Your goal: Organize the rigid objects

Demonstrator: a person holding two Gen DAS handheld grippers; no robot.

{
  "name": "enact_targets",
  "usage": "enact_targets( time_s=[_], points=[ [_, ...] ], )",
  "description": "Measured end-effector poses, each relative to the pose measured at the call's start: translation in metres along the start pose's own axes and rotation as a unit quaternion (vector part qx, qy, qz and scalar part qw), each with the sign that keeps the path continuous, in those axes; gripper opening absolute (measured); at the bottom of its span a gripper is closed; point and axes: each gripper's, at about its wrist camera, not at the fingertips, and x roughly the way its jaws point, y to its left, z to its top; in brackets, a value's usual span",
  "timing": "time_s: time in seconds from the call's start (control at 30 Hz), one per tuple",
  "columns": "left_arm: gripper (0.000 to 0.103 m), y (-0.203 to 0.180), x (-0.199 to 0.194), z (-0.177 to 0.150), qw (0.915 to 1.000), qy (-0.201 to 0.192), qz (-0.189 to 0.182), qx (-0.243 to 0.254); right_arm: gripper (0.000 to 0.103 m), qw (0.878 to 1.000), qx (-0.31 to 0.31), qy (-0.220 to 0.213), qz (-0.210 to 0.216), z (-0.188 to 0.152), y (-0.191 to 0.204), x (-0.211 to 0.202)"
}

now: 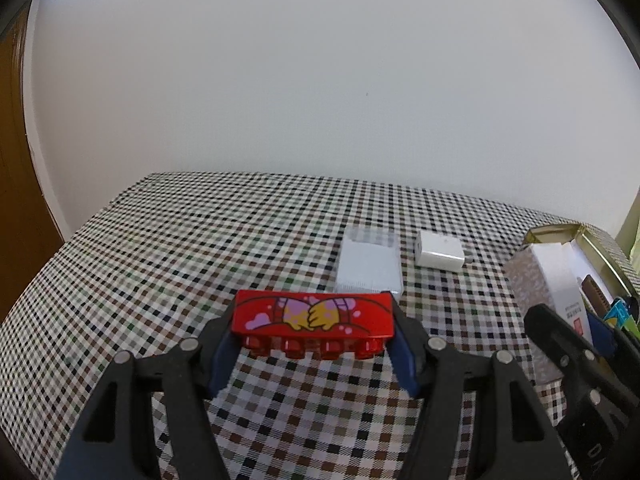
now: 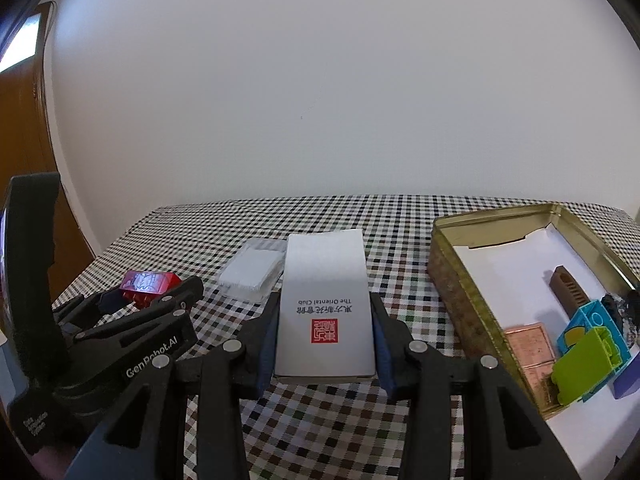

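My left gripper [image 1: 314, 330] is shut on a red toy brick [image 1: 314, 318] with a cartoon print, held just above the checked tablecloth; the same brick [image 2: 146, 284] shows in the right wrist view at the left. My right gripper [image 2: 325, 340] is shut on a white card box [image 2: 326, 304] with a red seal and "The Oriental Club" print, held above the table. An open gold tin [image 2: 452, 276] stands to its right. It holds a brown piece [image 2: 568, 294], copper blocks [image 2: 530, 344], and blue [image 2: 580, 320] and green bricks [image 2: 584, 364].
A clear plastic case [image 1: 370, 266] and a white charger plug [image 1: 440, 254] lie on the tablecloth [image 1: 200, 240] beyond the brick. The tin [image 1: 600, 248] sits at the table's right edge. A white wall is behind, a wooden door at the left.
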Motion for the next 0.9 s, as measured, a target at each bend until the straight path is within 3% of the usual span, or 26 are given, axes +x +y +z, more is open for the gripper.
enact_targets(
  time_s=[0.27,0.5,0.9],
  points=[
    [0.064,-0.011,-0.017,0.001,0.9995,-0.031,0.004,0.009,0.044,1.0,-0.003,-0.018,-0.001,-0.002,-0.012,-0.012],
    [0.064,-0.026,-0.037,-0.001,0.9957,-0.083,0.008,0.042,0.044,0.999,-0.019,-0.042,-0.009,-0.004,-0.012,-0.023],
    [0.064,-0.042,-0.049,-0.006,0.9958,-0.086,-0.019,0.024,0.044,0.997,-0.037,-0.06,-0.03,-0.01,-0.021,-0.041]
  ],
)
